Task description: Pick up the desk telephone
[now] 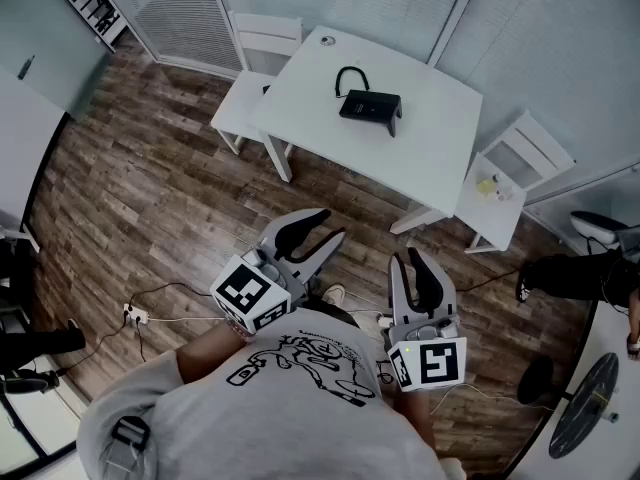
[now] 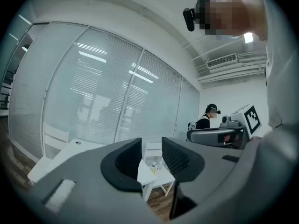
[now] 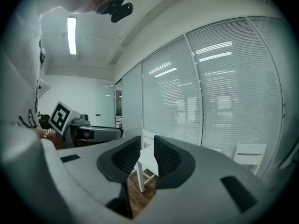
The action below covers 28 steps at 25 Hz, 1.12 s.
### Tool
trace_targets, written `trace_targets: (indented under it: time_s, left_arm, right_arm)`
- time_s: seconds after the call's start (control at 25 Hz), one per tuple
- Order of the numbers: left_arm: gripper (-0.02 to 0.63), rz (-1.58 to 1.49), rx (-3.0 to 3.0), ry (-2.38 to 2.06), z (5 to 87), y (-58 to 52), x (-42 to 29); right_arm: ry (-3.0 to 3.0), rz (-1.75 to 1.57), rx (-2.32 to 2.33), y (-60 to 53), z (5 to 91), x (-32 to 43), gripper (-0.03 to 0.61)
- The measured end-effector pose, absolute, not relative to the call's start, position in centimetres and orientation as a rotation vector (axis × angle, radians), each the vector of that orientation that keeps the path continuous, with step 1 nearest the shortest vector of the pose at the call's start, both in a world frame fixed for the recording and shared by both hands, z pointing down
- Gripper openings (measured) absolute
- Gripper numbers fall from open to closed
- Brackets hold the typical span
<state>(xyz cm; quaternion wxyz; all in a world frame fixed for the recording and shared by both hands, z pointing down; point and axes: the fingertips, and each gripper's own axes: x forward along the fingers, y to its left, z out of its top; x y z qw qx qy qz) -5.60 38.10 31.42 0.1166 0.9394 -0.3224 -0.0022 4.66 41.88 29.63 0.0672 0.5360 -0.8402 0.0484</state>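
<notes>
The desk telephone is black, with a cord looping up behind it, and sits near the middle of a white table across the room in the head view. Both grippers are held close to my body, far short of the table. My left gripper points toward the table with its jaws shut and empty. My right gripper is also shut on nothing. In the left gripper view the left gripper faces blind-covered glass, as does the right gripper in the right gripper view. The phone shows in neither gripper view.
A white chair stands at the table's far left, and a small white stand carrying a yellowish item at its right. A power strip with cables lies on the wooden floor. Another person stands at the right, near a fan.
</notes>
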Motion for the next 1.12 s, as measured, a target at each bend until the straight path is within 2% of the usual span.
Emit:
trace_targets:
  time_s: [0.64, 1.12]
  left_arm:
    - [0.132, -0.017, 2.697, -1.048, 31.9, 35.2, -3.0]
    - [0.132, -0.057, 2.635, -1.056, 32.8, 25.3, -6.6]
  right_arm:
    - [-2.471, 0.167, 1.696, 39.4, 30.7, 9.9, 0.083]
    - [-2.485, 0.186, 1.631, 28.6, 31.0, 5.9, 0.083]
